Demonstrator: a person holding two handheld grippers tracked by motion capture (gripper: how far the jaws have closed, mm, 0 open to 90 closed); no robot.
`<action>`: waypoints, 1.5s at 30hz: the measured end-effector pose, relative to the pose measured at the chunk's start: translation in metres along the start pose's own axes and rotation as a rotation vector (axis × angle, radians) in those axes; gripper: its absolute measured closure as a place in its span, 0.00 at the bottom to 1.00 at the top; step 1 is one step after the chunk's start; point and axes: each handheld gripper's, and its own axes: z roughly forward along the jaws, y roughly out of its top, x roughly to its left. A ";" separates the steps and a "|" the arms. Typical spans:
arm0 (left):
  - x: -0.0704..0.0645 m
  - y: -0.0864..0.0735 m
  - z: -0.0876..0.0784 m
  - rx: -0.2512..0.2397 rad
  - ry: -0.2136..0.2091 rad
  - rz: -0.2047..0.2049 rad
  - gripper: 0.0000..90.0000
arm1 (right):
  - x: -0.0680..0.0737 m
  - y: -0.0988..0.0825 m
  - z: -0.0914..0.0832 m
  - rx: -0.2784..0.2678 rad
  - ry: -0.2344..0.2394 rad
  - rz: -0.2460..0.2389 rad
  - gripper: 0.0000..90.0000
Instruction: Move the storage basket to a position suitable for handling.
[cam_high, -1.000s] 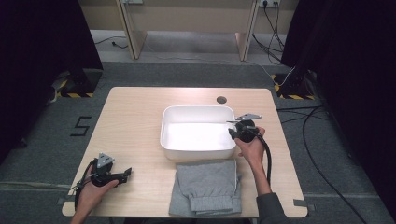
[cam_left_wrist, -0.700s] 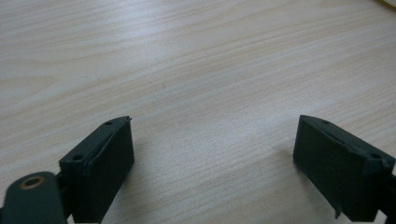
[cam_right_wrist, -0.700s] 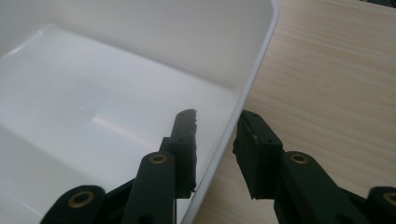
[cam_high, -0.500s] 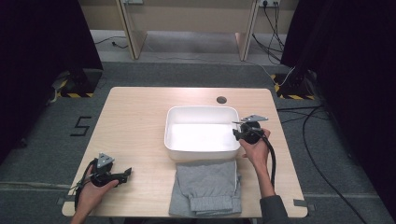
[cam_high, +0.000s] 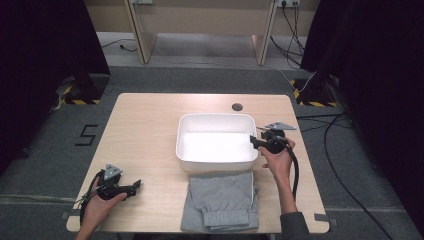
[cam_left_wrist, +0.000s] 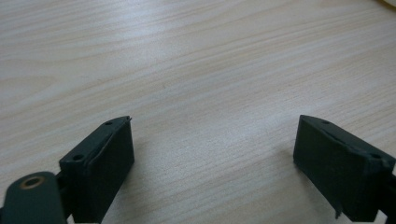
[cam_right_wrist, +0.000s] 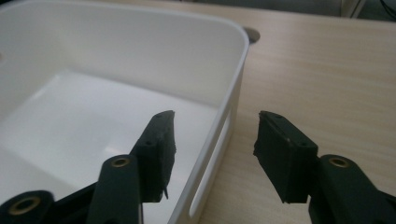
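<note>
White plastic tub (cam_high: 216, 142) sits mid-table, empty, with folded grey trousers (cam_high: 220, 200) just in front of it, touching or nearly touching its near wall. Right gripper (cam_high: 256, 142) is at the tub's right wall; its fingers have just been opening and now straddle the rim, one inside the tub, one outside, pads off the plastic, so the tub is released, not grasped. Left gripper (cam_high: 136, 185) rests on the table (cam_high: 145, 130) near the left front corner, well apart from everything, fingers spread wide with nothing between them.

Risks, as I judge them: the inside finger (cam_right_wrist: 159, 140) hangs close to the wall, so pulling the hand away sideways instead of lifting clear could hook the rim and drag or tip the light tub. Tub also sits right against the trousers, so any shove toward the person could ruck the fold.

Views: right gripper view shows the rim (cam_right_wrist: 236, 79) passing between the fingers and a slot handle in the wall, which the high view is too small to settle. High view gives the layout, trousers and both hands. Left gripper view gives bare wood grain between the left fingers (cam_left_wrist: 100, 158).
</note>
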 end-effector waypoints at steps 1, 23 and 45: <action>0.000 0.000 0.000 0.001 -0.001 0.000 0.13 | -0.001 0.001 -0.006 -0.017 0.011 0.003 0.49; 0.000 0.000 0.000 0.001 0.001 0.000 0.13 | 0.008 -0.042 -0.088 -0.115 0.046 -0.020 0.45; 0.000 0.000 0.000 0.001 -0.001 -0.001 0.13 | 0.010 -0.088 -0.100 -0.067 0.056 -0.006 0.41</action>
